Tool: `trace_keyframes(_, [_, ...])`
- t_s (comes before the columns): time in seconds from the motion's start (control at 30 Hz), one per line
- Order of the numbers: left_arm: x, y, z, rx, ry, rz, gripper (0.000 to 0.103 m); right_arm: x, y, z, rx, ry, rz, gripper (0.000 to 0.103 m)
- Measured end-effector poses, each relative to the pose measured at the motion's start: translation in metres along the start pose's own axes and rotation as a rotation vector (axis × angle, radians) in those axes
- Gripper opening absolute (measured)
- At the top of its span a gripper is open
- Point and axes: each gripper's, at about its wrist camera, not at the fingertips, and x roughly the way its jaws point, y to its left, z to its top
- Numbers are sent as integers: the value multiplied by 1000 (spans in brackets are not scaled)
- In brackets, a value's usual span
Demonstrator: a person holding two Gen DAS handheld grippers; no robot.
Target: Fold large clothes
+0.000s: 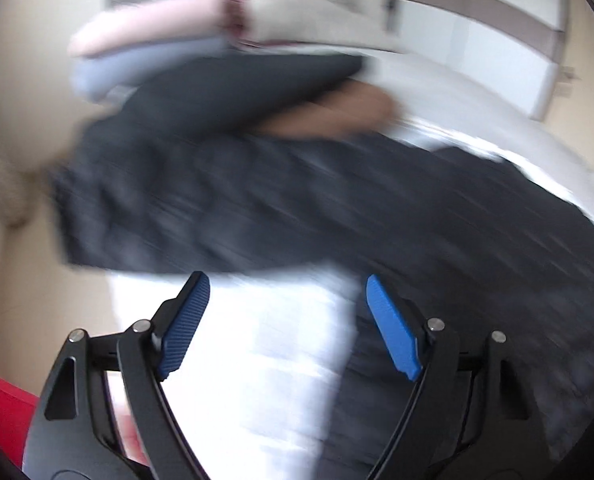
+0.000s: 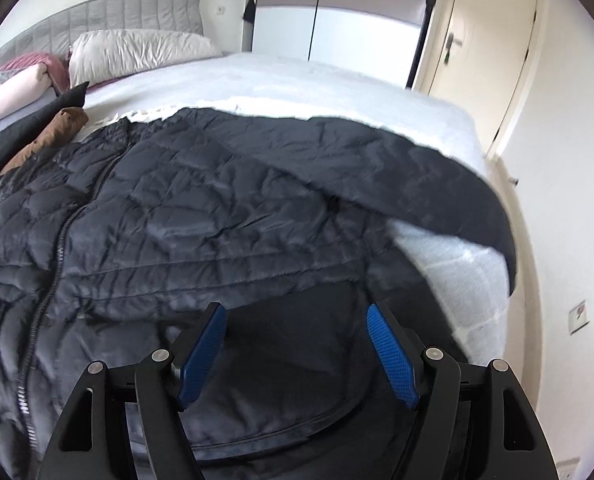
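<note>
A large black quilted jacket [image 2: 201, 216] lies spread on the white bed [image 2: 337, 84], zipper running down its left side. One sleeve [image 2: 457, 192] drapes over the bed's right edge. My right gripper [image 2: 295, 312] is open and empty, just above the jacket's hood area near the front. In the blurred left wrist view the jacket [image 1: 297, 208] stretches across the middle. My left gripper [image 1: 287, 284] is open and empty over white bedding, just short of the jacket's near edge.
A brown garment [image 2: 53, 136] and a dark one [image 2: 29, 128] lie beyond the jacket. Pillows [image 2: 137, 50], pink bedding [image 2: 5, 100] and a grey headboard [image 2: 97, 16] are at the back left. A door [image 2: 485, 52] stands right. Something red [image 1: 1, 408] is at lower left.
</note>
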Motion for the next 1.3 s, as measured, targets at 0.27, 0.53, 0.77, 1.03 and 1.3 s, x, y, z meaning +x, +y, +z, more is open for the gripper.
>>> trace_keyframes(0.27, [23, -88, -99, 258, 21, -99, 82, 2, -61, -31, 124, -16, 119, 80])
trace_keyframes(0.53, [8, -65, -106, 223, 113, -72, 83, 10, -126, -75, 181, 0, 238, 95])
trace_keyframes(0.77, [-28, -88, -81, 178, 187, -189, 84, -7, -150, -57, 298, 40, 275, 95])
trace_keyframes(1.03, [-13, -130, -38, 95, 141, -266, 102, -2, -165, -30, 457, 41, 373, 95])
trace_keyframes(1.3, [37, -148, -41, 103, 240, -260, 102, 80, -186, 7, 614, 197, 318, 95])
